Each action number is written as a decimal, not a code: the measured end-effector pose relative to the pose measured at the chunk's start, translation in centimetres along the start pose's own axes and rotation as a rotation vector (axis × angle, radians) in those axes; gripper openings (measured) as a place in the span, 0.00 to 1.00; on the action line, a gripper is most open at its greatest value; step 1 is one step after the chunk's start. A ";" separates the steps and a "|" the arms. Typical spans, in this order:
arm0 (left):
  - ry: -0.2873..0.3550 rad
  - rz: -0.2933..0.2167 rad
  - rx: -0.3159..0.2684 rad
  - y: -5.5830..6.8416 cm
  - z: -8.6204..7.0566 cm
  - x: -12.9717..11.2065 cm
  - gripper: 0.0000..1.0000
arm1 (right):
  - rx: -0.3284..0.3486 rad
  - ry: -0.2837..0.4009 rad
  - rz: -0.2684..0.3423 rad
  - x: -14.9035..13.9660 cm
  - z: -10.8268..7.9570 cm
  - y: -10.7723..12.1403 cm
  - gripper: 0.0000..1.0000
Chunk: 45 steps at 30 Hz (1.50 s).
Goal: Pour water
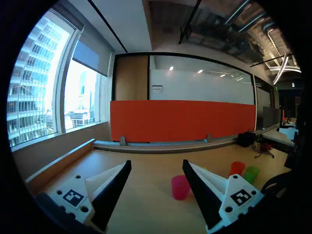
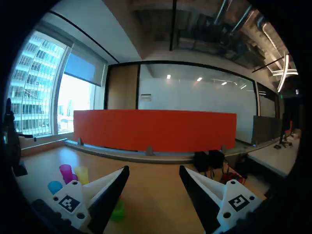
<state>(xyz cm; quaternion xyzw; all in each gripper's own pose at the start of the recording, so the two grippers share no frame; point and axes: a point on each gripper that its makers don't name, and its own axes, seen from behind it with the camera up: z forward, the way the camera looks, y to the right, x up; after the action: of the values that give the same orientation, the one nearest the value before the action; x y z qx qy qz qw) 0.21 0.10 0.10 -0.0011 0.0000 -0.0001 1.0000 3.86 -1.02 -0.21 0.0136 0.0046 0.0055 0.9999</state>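
left gripper (image 1: pixel 156 161): jaws released, empty
right gripper (image 2: pixel 154 167): jaws released, empty
pink cup (image 1: pixel 180 187): upright on counter (image 1: pixel 148 199), between left jaws, against the view-right finger's edge
red cup (image 1: pixel 236 168): beyond that finger, outside jaws
purple cup (image 2: pixel 65 171), yellow cup (image 2: pixel 81 174), blue cup (image 2: pixel 54 187): view-left of right jaws
green cup (image 2: pixel 117 210): partly hidden behind right gripper's view-left finger

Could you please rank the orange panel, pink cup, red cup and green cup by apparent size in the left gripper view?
1. Orange panel
2. Pink cup, nearer the camera, so unsure
3. Red cup and green cup look alike
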 end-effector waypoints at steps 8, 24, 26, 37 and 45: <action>0.015 0.009 -0.059 1.9 1.0 5.2 0.98 | 0.020 0.030 -0.008 5.6 0.1 0.0 0.99; 0.035 0.077 -0.179 4.6 2.0 11.5 0.98 | 0.097 0.043 0.006 9.9 0.8 -0.1 0.99; 0.027 0.086 -0.210 5.4 2.0 11.4 0.98 | 0.129 0.039 0.008 10.0 0.9 -0.5 0.99; -0.015 0.074 -0.409 9.6 1.2 10.4 0.98 | 0.351 0.026 0.016 11.1 0.2 -4.1 0.99; -0.028 0.090 -0.479 10.7 1.0 9.7 0.98 | 0.453 -0.004 0.031 11.1 0.2 -5.9 0.99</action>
<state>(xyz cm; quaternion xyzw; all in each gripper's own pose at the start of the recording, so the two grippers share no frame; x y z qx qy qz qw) 9.89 10.84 1.10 -0.2381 -0.0136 0.0446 0.9701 15.07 -6.75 -0.32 0.2381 0.0034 0.0195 0.9710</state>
